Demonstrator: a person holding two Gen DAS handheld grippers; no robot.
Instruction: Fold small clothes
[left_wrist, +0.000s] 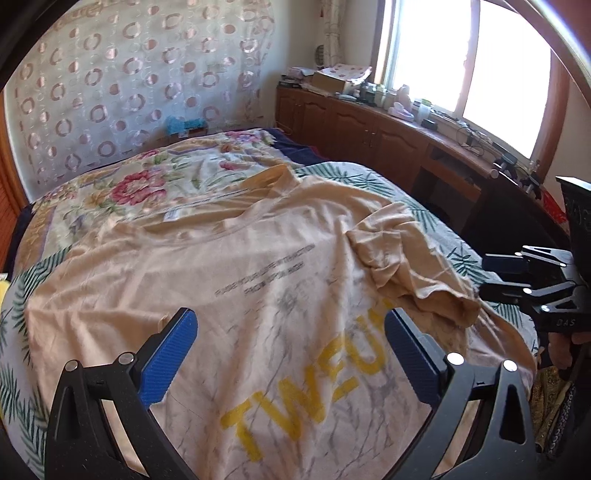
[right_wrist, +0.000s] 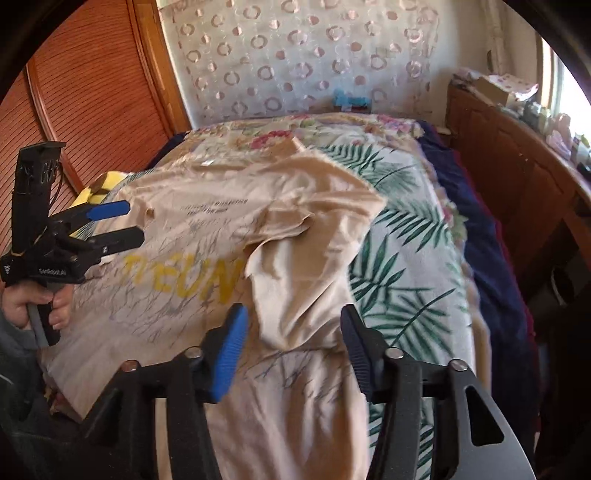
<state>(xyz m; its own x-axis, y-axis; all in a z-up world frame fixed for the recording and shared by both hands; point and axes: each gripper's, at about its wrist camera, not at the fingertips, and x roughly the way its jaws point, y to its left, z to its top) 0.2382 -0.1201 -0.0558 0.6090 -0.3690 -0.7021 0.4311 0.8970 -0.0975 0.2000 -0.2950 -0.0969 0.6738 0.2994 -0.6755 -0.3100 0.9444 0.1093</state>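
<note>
My right gripper (right_wrist: 291, 347), jaws apart and empty, hangs over the turned-in sleeve (right_wrist: 295, 280) of the beige T-shirt (left_wrist: 229, 295), which lies spread on the leaf-print bedcover (right_wrist: 402, 266). My left gripper (left_wrist: 291, 354) is likewise released. Best practice, I judge: pinch the sleeve's hem, pull taut, lay it flat.

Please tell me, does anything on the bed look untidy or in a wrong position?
Yes. The beige T-shirt lies mostly flat, but its right sleeve is thrown inward in a crumpled heap over the yellow print, hiding part of it. Nothing looks torn or spilled.
</note>
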